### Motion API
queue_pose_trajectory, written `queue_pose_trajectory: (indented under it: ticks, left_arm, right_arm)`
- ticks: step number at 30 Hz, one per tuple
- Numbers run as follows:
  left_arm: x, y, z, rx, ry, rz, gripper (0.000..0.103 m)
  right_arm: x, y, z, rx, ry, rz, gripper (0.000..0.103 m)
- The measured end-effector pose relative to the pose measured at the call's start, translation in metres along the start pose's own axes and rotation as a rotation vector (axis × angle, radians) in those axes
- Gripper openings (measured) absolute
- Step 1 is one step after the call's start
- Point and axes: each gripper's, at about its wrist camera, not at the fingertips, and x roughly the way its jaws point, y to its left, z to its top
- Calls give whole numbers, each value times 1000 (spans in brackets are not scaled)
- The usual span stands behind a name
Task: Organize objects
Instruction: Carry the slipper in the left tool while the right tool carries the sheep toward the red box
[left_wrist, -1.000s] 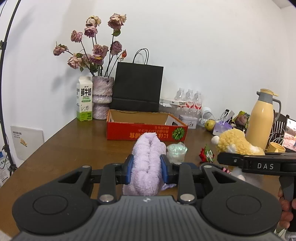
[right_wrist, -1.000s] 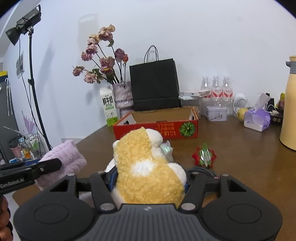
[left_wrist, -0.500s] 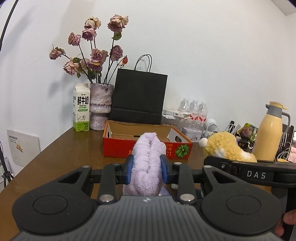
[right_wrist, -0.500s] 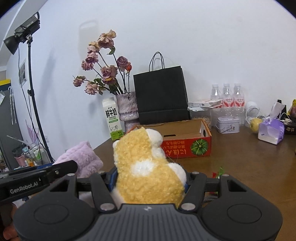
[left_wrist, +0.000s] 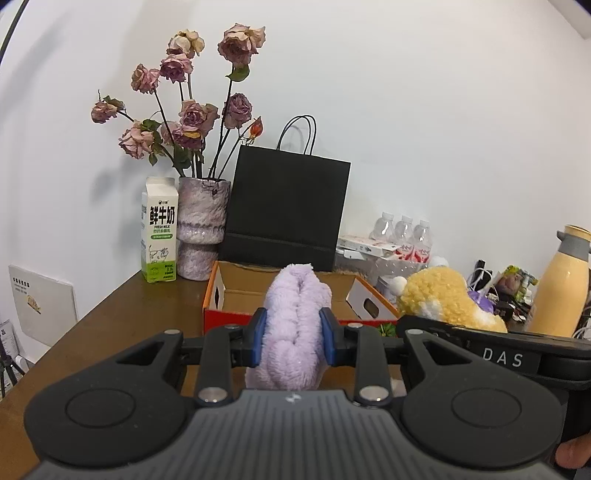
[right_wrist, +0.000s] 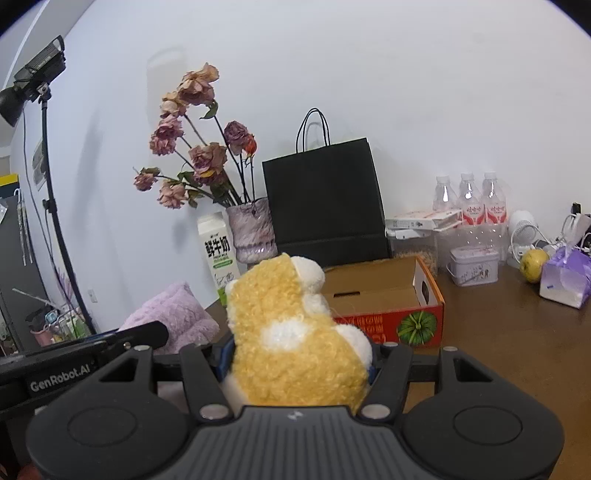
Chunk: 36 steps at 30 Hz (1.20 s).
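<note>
A white wall backs a brown wooden bench (left_wrist: 110, 317) crowded along its far edge: a black paper carrier bag (left_wrist: 286, 210), a mottled purple vase of dried roses (left_wrist: 201, 221), a green-and-white milk carton (left_wrist: 159, 234) and, far right, a yellow thermos jug (left_wrist: 561, 284).

In front of the bag sits a shallow red cardboard box (right_wrist: 402, 308), its top open and its long axis running left to right.

The left hand-held gripper (left_wrist: 294, 341) is clenched on a lilac fluffy plush (left_wrist: 293, 325), whose length points away toward the box. The right hand-held gripper (right_wrist: 297, 365) grasps a yellow-and-white curly plush toy (right_wrist: 291, 332).

Both toys hang above the bench, just short of the box's near wall. The box lies straight ahead of the left gripper, ahead and slightly right of the right one; neither looks clearly nearer.

Only the right view shows the light stand (right_wrist: 48, 177), the grey tin (right_wrist: 474, 266) and the yellow-green fruit (right_wrist: 533, 260); only the left view shows the jug.
</note>
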Motion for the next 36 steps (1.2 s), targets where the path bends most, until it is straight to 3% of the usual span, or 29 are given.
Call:
queue_pose_trajectory:
  ticks: [26, 36]
  left_arm:
    - [133, 13, 49, -83, 6, -6, 30]
    - [183, 33, 70, -119, 1, 1, 30]
  right_arm:
    - [129, -28, 58, 6, 61, -46, 59]
    - [188, -59, 87, 95, 105, -75, 59]
